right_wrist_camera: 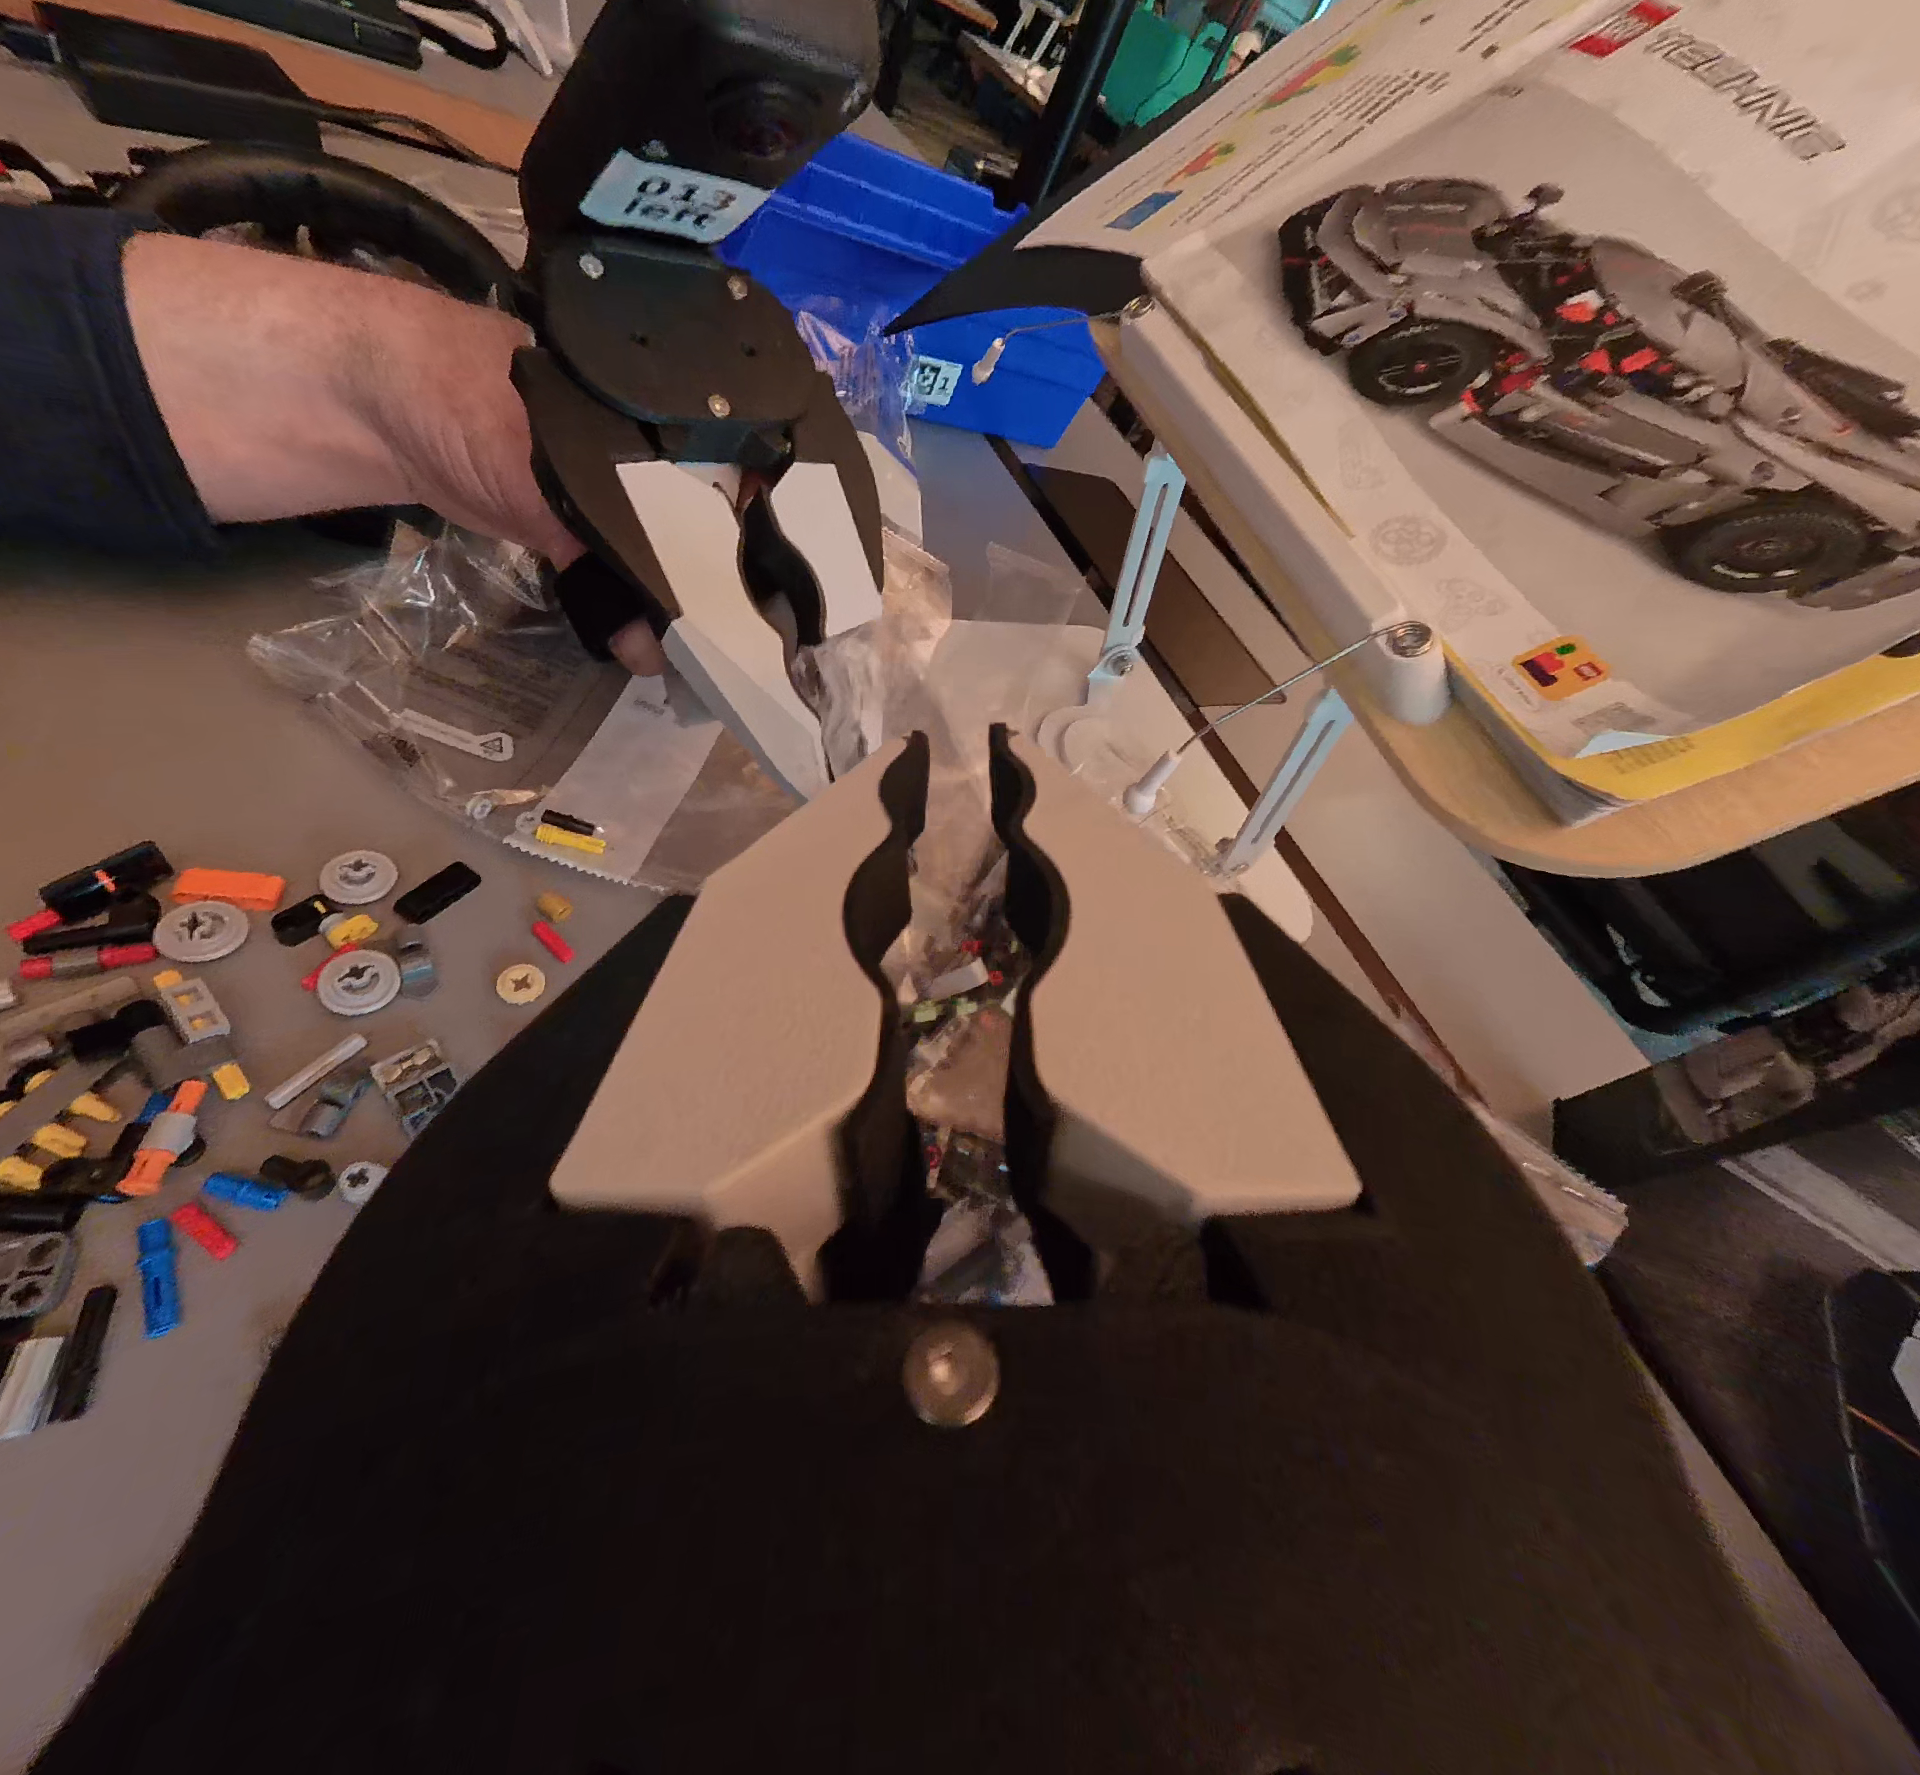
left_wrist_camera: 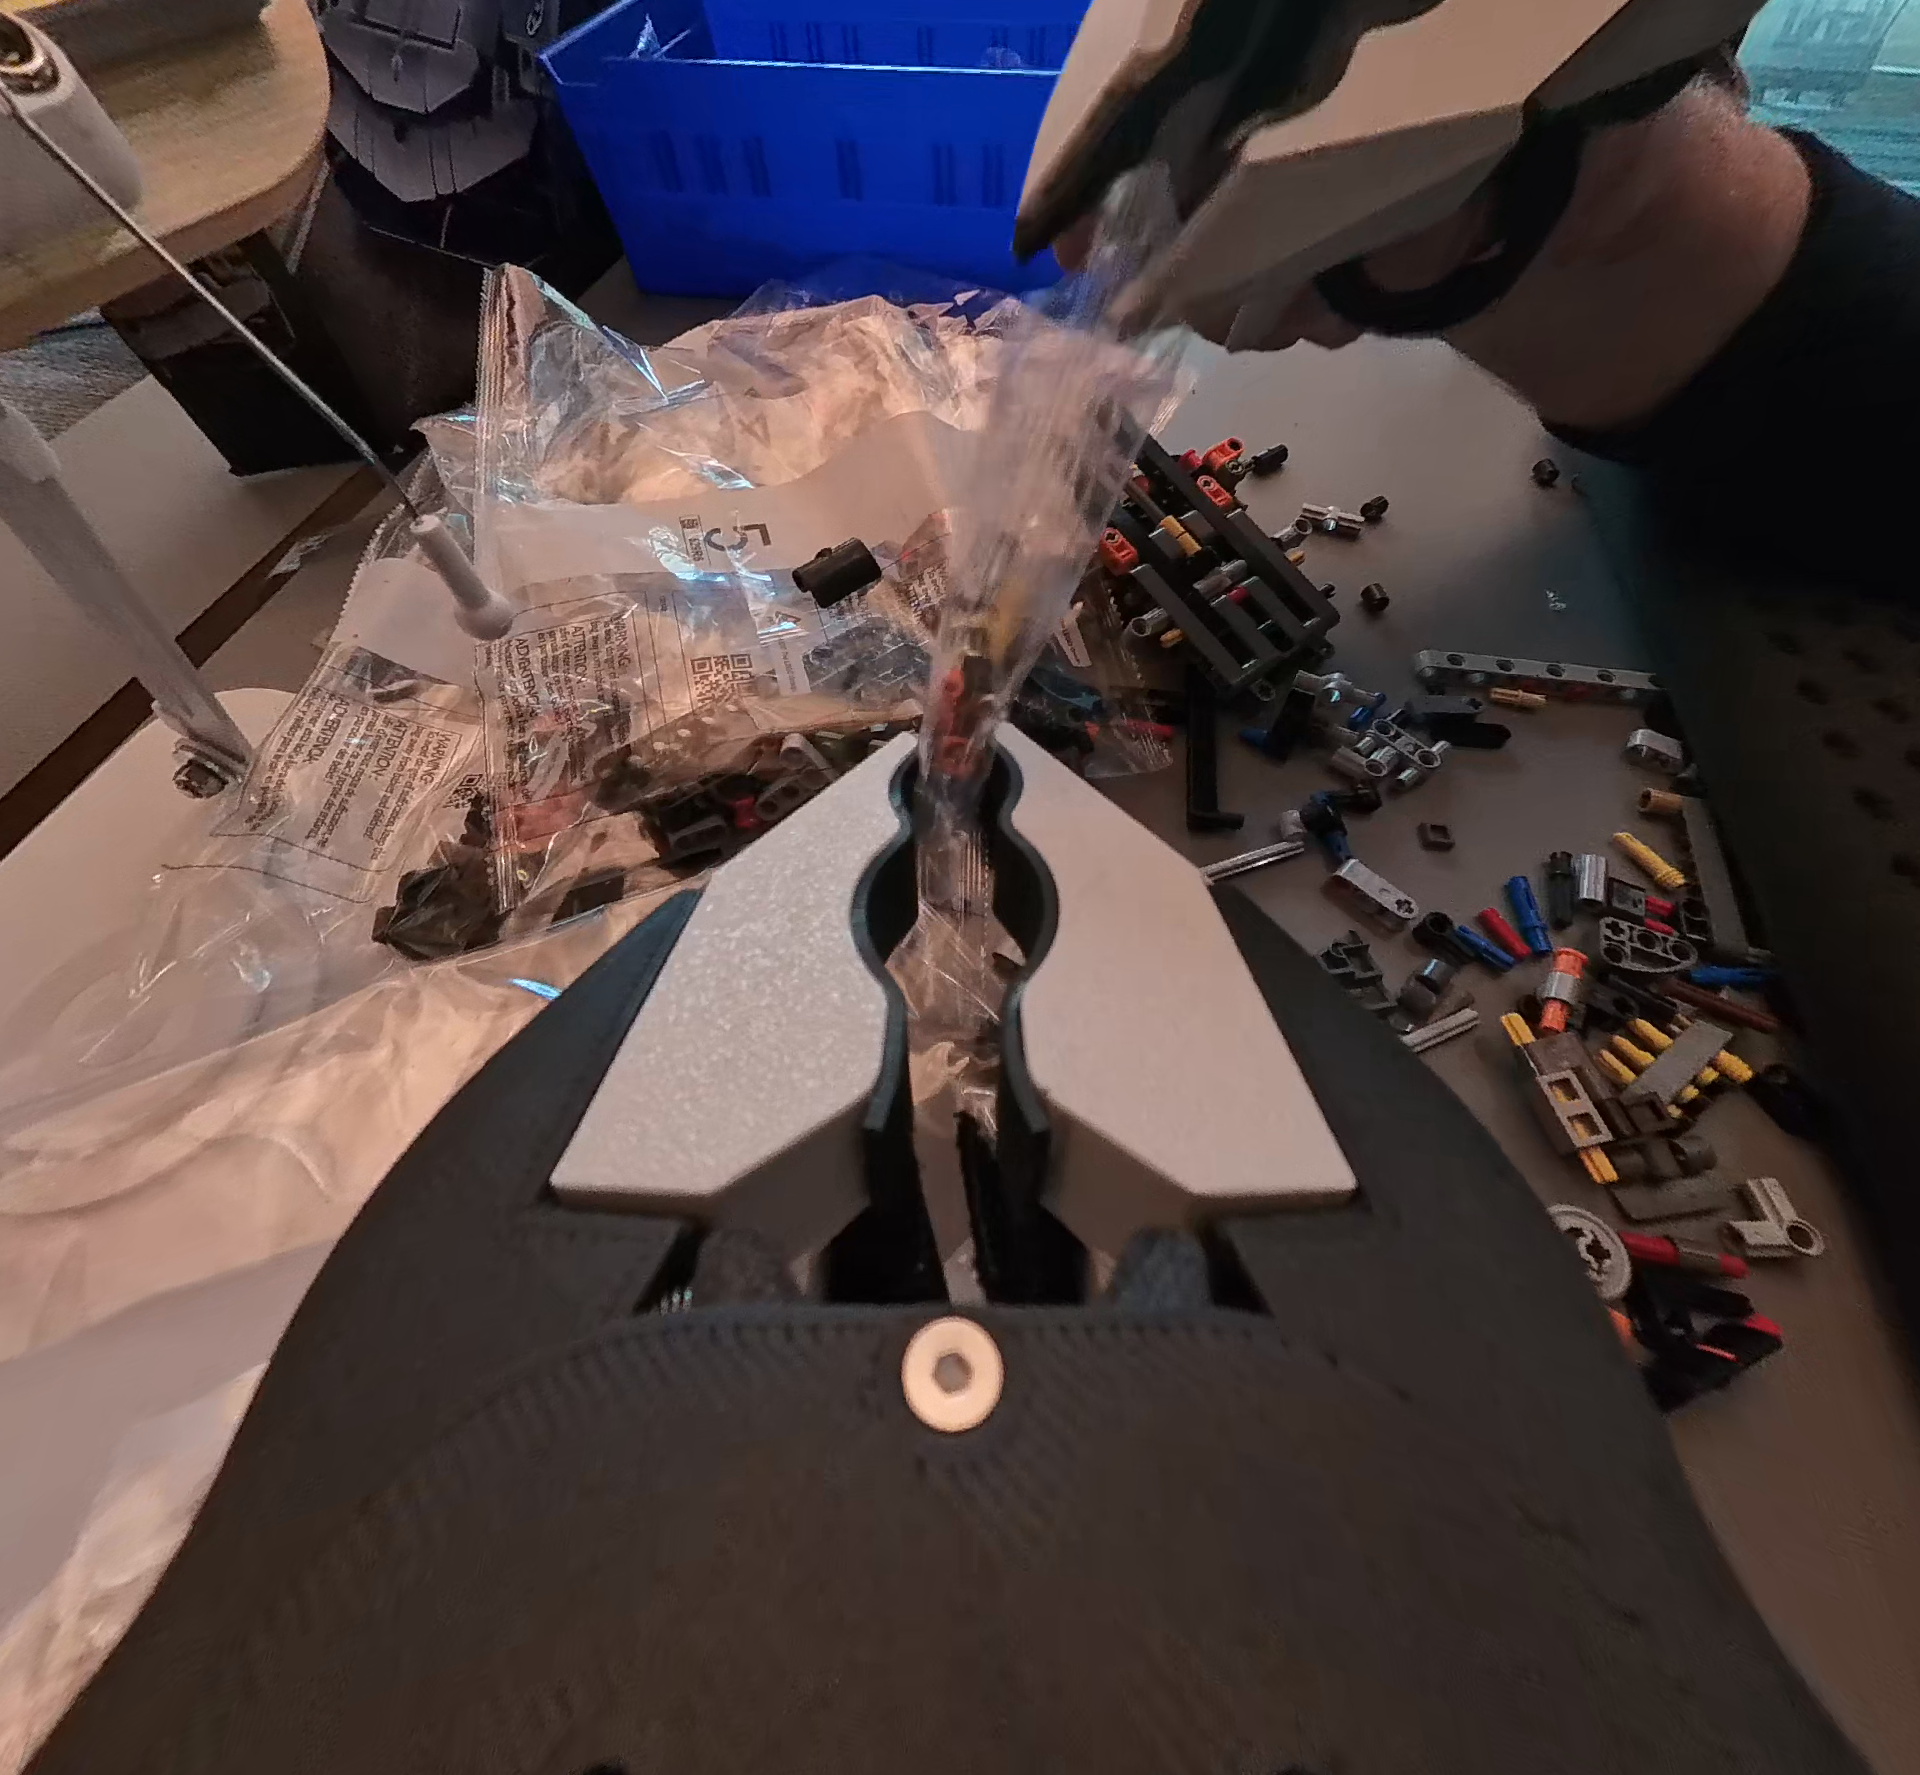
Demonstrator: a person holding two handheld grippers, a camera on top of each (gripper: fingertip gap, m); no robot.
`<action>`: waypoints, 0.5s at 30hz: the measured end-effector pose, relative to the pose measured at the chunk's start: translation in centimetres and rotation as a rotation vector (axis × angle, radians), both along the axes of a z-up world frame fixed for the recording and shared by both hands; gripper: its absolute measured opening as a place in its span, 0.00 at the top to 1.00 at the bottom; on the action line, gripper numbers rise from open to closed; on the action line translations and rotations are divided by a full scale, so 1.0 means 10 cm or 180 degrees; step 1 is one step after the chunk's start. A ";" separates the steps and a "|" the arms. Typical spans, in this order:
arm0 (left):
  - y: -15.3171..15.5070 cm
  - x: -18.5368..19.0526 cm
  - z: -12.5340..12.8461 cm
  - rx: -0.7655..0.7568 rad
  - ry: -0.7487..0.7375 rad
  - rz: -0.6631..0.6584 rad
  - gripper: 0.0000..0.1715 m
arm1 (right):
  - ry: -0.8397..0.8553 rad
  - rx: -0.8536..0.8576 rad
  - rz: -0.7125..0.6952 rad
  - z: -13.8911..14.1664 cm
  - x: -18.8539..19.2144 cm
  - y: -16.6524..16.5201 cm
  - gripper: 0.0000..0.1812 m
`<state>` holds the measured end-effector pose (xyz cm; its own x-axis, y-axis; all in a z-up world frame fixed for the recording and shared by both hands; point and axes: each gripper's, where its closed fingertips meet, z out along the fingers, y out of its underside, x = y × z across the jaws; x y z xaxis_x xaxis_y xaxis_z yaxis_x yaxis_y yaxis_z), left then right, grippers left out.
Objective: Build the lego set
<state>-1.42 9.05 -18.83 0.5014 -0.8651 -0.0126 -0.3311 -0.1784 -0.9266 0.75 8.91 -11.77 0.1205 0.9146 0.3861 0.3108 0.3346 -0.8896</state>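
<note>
A clear plastic bag [left_wrist_camera: 1049, 499] of small Lego pieces is stretched taut between my two grippers above the grey table [left_wrist_camera: 1455, 437]. My left gripper [left_wrist_camera: 956, 759] is shut on its lower end, with plastic running down between the jaws. My right gripper [left_wrist_camera: 1101, 239] is shut on its upper end, at the top right of the left wrist view. In the right wrist view, my right gripper [right_wrist_camera: 956, 749] has the bag [right_wrist_camera: 956, 977] between its jaws, and my left gripper [right_wrist_camera: 821, 665], held by a hand, pinches crumpled plastic just ahead of it.
Several more parts bags [left_wrist_camera: 623, 634] lie to the left. A part-built dark grey frame [left_wrist_camera: 1216, 572] and loose pieces [left_wrist_camera: 1558, 946] [right_wrist_camera: 208, 998] lie to the right. A blue bin [left_wrist_camera: 831, 115] stands behind. An instruction booklet [right_wrist_camera: 1558, 375] rests on a wooden stand [right_wrist_camera: 1507, 790]. Tip to tip, the grippers are about 7 cm apart.
</note>
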 end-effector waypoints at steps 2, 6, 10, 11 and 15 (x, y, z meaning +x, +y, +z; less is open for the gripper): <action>0.01 -0.01 0.02 0.0014 -0.0019 0.0021 0.97 | 0.0128 0.0062 0.0041 0.10 0.03 -0.04 0.96; 0.04 -0.07 0.09 0.0080 -0.0107 0.0107 0.97 | 0.0303 0.0112 0.0548 0.24 0.04 -0.36 0.98; 0.09 -0.17 0.23 0.0171 -0.0281 0.0249 0.97 | -0.0087 0.0009 0.0871 -0.06 -0.15 -0.60 0.98; 0.10 -0.19 0.28 0.0203 -0.0345 0.0272 0.97 | -0.0171 -0.0001 0.0895 -0.15 -0.22 -0.63 0.98; 0.11 -0.25 0.42 0.0297 -0.0502 0.0344 0.97 | -0.0523 -0.0036 0.0980 -0.48 -0.50 -0.79 0.96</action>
